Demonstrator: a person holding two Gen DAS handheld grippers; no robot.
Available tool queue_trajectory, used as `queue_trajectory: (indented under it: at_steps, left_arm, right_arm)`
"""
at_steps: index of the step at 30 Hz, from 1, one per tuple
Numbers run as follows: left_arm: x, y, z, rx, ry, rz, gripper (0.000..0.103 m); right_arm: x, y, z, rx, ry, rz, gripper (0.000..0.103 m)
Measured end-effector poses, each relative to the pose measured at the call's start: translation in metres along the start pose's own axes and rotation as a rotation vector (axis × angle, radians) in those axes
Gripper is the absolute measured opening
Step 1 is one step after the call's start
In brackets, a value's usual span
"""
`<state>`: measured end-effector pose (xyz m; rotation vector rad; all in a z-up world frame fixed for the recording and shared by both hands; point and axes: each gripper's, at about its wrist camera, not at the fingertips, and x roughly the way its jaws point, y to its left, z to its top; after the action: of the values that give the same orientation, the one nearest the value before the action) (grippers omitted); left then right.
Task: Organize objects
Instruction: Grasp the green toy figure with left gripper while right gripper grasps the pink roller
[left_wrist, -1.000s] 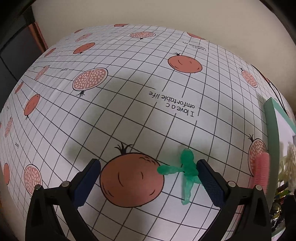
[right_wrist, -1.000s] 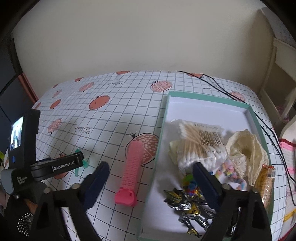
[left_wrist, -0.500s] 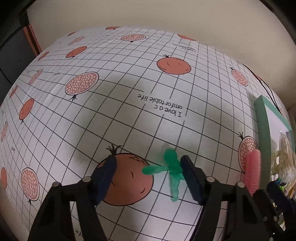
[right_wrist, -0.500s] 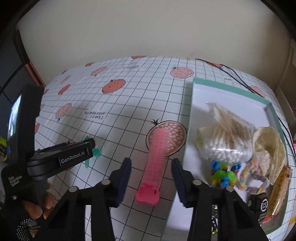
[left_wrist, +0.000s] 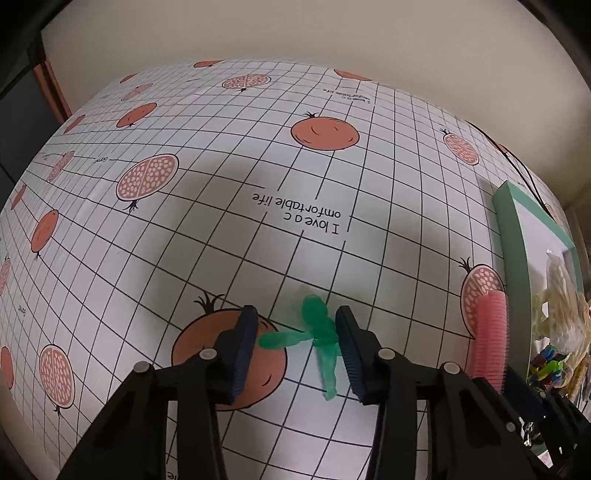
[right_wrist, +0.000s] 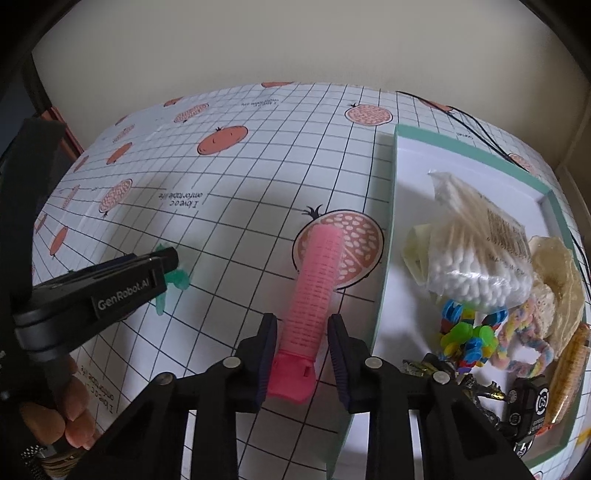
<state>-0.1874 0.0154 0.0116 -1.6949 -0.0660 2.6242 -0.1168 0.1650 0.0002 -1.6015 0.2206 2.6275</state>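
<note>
Both grippers have narrowed since a moment ago. Left gripper (left_wrist: 297, 345) now brackets a small green plastic figure (left_wrist: 317, 332) lying on the pomegranate-print tablecloth (left_wrist: 221, 206) — its blue pads sit just beside the toy, contact unclear. Right gripper (right_wrist: 301, 354) straddles the base of a pink hair roller (right_wrist: 314, 284), jaws narrow, a slight gap either side. Beside the roller sits a green-rimmed tray (right_wrist: 384, 258) holding a bag of cotton swabs (right_wrist: 476, 254), colourful toys (right_wrist: 465, 336) and a braided pastel loop (right_wrist: 524, 343).
</note>
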Motion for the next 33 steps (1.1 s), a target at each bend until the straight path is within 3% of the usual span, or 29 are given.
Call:
queue_trajectory:
  at_steps: [23,33]
  left_arm:
    - [0.000,-0.002,0.002,0.009,-0.004,0.000,0.040]
    - [-0.005,0.000,0.004,-0.025,-0.015,-0.035,0.038]
  right_arm:
    - [0.003,0.004,0.000,-0.010,0.019,0.001,0.027]
    - [-0.008,0.003,0.003,-0.001,-0.018,0.029,0.026]
